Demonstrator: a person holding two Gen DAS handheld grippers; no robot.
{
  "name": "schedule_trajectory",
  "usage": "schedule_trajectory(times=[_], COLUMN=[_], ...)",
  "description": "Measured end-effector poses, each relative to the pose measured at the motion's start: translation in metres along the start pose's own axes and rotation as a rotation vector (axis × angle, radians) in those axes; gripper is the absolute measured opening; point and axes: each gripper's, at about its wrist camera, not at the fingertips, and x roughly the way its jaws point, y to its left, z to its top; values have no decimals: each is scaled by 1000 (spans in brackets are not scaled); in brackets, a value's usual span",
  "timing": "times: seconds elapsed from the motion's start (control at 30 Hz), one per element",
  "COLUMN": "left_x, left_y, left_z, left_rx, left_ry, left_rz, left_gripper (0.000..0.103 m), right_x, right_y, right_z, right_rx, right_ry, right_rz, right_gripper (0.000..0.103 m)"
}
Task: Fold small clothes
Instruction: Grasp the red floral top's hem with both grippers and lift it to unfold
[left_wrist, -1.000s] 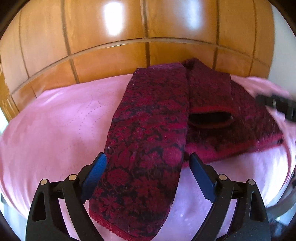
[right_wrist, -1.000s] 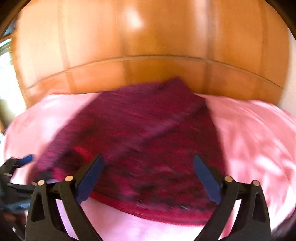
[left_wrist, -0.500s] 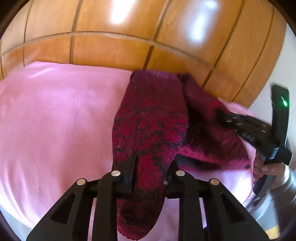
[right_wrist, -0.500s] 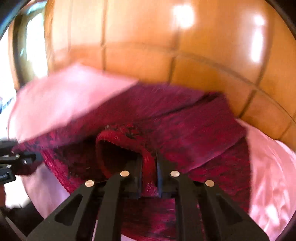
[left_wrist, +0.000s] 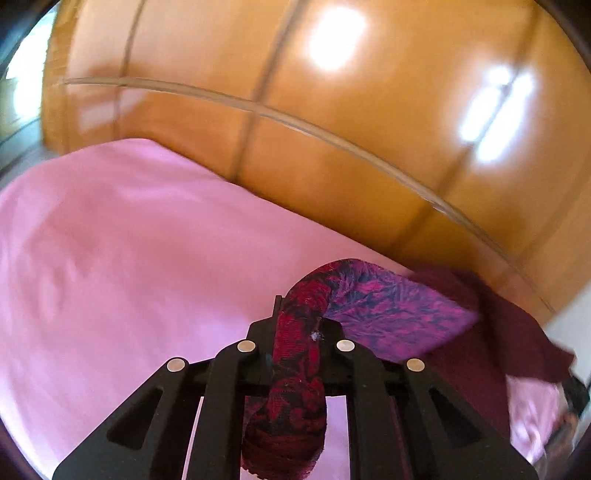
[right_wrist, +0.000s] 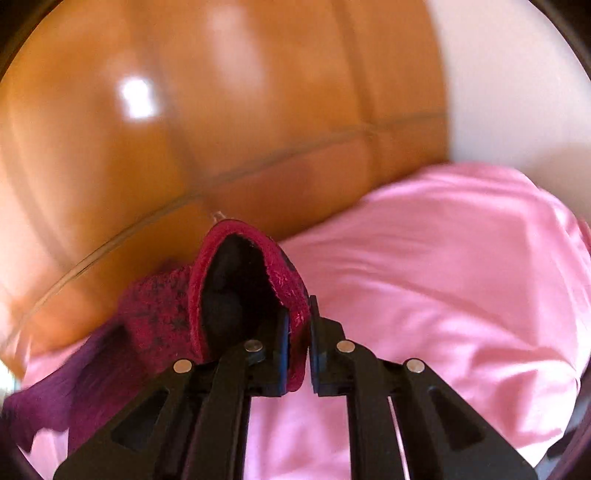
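A dark red knitted garment with a black flower pattern (left_wrist: 391, 306) lies partly lifted off a pink bedspread (left_wrist: 122, 258). My left gripper (left_wrist: 299, 325) is shut on one sleeve of it; the sleeve's end hangs down between the gripper arms. The rest of the garment trails to the right. In the right wrist view my right gripper (right_wrist: 298, 332) is shut on the red cuff of the other sleeve (right_wrist: 284, 273), whose dark opening faces the camera. The garment's body (right_wrist: 110, 354) stretches away to the lower left.
Glossy orange-brown wooden panels (left_wrist: 332, 129) stand right behind the bed. The pink bedspread (right_wrist: 443, 277) spreads wide to the right in the right wrist view, with a pale wall (right_wrist: 509, 92) beyond it. Both views are blurred.
Both grippers shut on the sleeves, then swung apart with rolling wrists: the left one leftwards, the right one rightwards. The garment has been pulled up off the bedspread and stretched between them.
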Motion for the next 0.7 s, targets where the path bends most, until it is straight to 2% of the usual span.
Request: schedule_trajectory(times=[0.1, 0.2, 0.23, 0.27, 0.3, 0.33, 0.37, 0.43, 0.47, 0.5, 0.53, 0.57, 0.6, 0.7], left_x=[28, 39, 38, 36, 32, 27, 18, 6, -2, -5, -11, -11, -11, -6], left_y=[19, 30, 33, 31, 30, 29, 28, 22, 16, 13, 6, 2, -5, -20], left_z=[29, 44, 48, 49, 48, 49, 45, 35, 21, 14, -5, -14, -36, -93], left_rx=[-68, -115, -118, -111, -104, -102, -100, -84, -61, -48, -23, -7, 17, 25], left_ry=[6, -2, -6, -20, -46, -68, -100, -108, -96, -86, -60, -33, 29, 182], left_rz=[98, 177, 185, 206, 224, 234, 235, 185, 129, 88, 8, -42, -125, -297], left_gripper=[10, 13, 23, 43, 50, 63, 65, 65, 65, 65, 65, 65, 65, 65], right_x=[32, 52, 53, 54, 52, 47, 41, 27, 12, 7, 0, -5, -7, -13], right_y=[-35, -57, -61, -64, -66, -69, -66, -56, -59, -52, -42, -29, -22, 11], right_z=[14, 17, 16, 16, 16, 17, 15, 8, -1, -7, -17, -30, -40, -88], right_rx=[63, 108, 111, 111, 107, 105, 101, 71, 60, 44, 18, -19, -43, -97], right_ry=[31, 61, 66, 63, 55, 43, 32, 31, 31, 43, 68, 103, 131, 274], right_rz=[-133, -176, -180, -195, -202, -199, -193, -147, -117, -70, -1, 74, 125, 312], right_gripper=[8, 8, 13, 24, 36, 55, 58, 58, 58, 58, 58, 58, 58, 55])
